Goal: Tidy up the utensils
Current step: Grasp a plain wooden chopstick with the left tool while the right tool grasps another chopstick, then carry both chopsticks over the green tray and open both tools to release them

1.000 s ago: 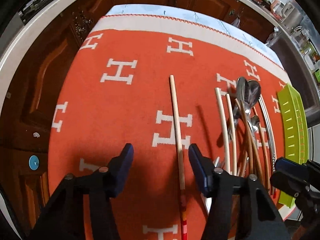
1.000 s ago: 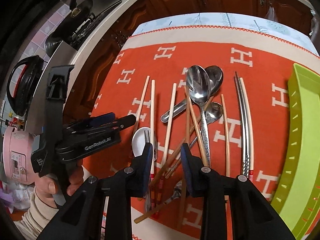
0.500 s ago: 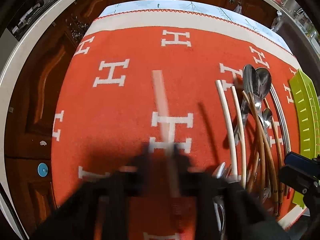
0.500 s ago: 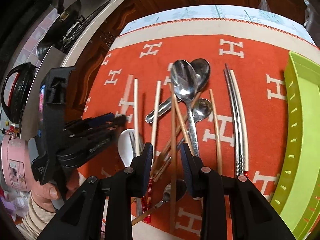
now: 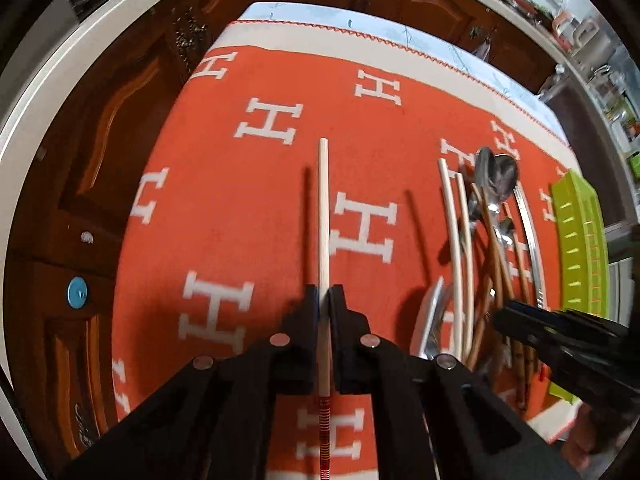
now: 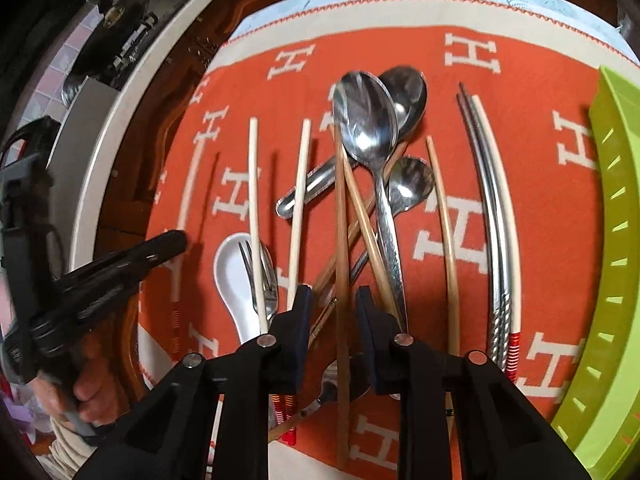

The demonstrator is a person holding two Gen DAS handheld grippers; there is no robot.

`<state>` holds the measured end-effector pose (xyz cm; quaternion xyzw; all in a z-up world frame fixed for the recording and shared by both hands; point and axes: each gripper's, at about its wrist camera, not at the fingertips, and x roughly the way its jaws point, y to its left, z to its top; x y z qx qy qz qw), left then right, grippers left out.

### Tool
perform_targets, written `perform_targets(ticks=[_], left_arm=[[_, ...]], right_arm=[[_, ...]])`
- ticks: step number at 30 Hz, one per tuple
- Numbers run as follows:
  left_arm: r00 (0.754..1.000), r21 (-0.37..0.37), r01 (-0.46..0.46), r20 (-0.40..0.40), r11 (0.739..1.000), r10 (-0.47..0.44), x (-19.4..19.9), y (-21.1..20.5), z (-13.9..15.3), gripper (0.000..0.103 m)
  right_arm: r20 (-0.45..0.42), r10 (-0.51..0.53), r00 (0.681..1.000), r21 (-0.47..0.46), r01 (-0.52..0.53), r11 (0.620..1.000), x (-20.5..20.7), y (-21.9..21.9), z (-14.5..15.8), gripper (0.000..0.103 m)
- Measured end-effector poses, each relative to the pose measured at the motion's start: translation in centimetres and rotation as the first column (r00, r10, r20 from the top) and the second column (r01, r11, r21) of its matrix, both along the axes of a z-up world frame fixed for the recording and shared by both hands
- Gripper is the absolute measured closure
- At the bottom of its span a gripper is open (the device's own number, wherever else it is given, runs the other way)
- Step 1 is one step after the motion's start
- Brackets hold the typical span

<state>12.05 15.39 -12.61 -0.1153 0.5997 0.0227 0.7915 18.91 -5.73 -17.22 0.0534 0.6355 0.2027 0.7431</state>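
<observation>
Left wrist: pale chopstick (image 5: 323, 216), red-striped end, possibly wood.

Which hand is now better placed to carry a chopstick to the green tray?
The left. Its tongs are shut on the white chopstick. The right tongs are closing around a brown chopstick but not yet gripping it. The green tray is nearer to the right.

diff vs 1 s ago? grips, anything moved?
The left gripper went from open around the cream chopstick to shut on it; the stick now casts a separate shadow, so it looks lifted. The right gripper came down over the pile, jaws closing around a brown chopstick, pads apparently not yet pressing. Spoons, white spoon and green tray stayed put.
</observation>
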Motion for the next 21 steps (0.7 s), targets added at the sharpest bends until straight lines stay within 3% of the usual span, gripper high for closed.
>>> perform_targets(ticks=[6, 10, 12, 16, 21], left_arm=[[0.998, -0.070, 0.026, 0.058, 0.997, -0.022, -2.8, -0.5, 2.6, 0.100], [0.994, -0.089, 0.065, 0.089, 0.994, -0.057, -4.2, -2.0, 4.2, 0.100], [0.992, -0.098, 0.083, 0.099, 0.992, -0.073, -4.6, -2.7, 4.9, 0.100], [0.988, -0.118, 0.105, 0.122, 0.987, -0.090, -5.3, -4.1, 6.1, 0.100], [0.981, -0.132, 0.137, 0.157, 0.982, -0.115, -6.0, -6.6, 8.0, 0.100]], right_arm=[[-0.003, -0.011, 1.000, -0.002, 0.011, 1.000, -0.1, 0.0, -0.9, 0.084], [-0.020, -0.022, 1.000, 0.035, 0.022, 0.999, -0.7, -1.0, -1.4, 0.095], [-0.007, -0.030, 1.000, 0.038, 0.030, 0.999, -0.9, -1.1, -1.2, 0.096], [0.038, -0.033, 0.999, 0.063, 0.031, 0.998, -2.1, -1.6, 0.8, 0.096], [0.115, -0.049, 0.992, 0.122, 0.035, 0.992, -4.6, -4.0, 5.5, 0.096]])
